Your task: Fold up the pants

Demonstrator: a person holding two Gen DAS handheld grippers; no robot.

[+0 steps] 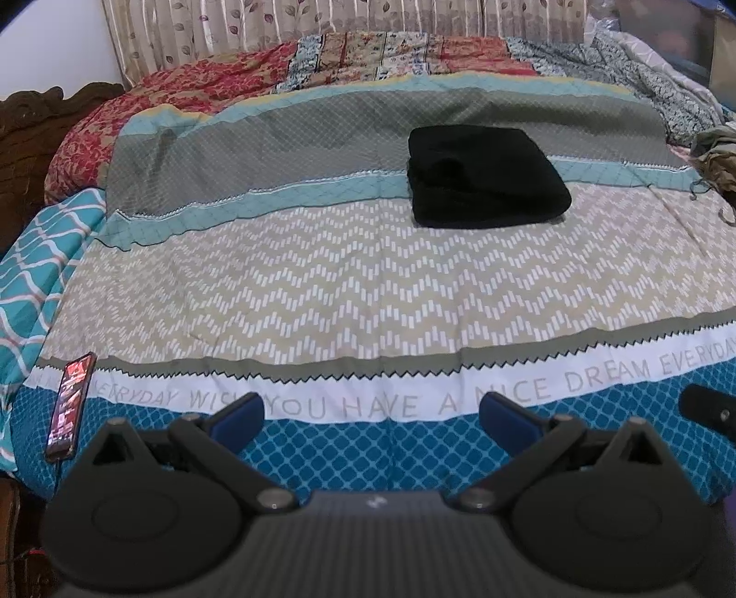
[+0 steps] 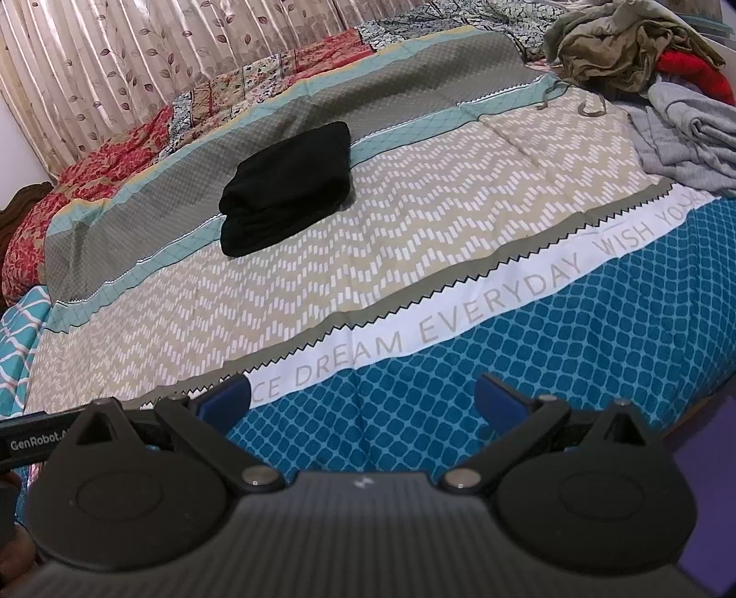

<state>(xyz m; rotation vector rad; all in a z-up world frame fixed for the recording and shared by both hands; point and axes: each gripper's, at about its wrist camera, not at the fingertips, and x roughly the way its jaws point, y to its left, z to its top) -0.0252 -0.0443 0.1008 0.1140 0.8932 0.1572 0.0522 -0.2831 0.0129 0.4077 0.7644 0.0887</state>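
The bed [image 1: 368, 276] carries the black pants [image 1: 487, 177], already a compact folded bundle mid-bed, well apart from both tools. My left tool [image 1: 371, 416] and right tool [image 2: 363, 398] hang spread and empty at the near edge. Judgement — only squaring the bundle's edges remains, gently.

Pants [image 1: 487, 177]: black, folded into a compact stack, lying on the bed right of centre, across the grey and teal bands of the cover.
Left tool [image 1: 372, 416]: jaws spread wide, blue pads apart, holding nothing, low over the near blue edge of the bedspread [image 1: 322, 285].
Phone [image 1: 71, 407]: at the bed's left edge, screen lit.
Clothes heap [image 1: 717, 156]: at the far right, only partly in view, possibly olive fabric.
Curtain [image 1: 276, 27]: leaf-patterned, behind the bed.
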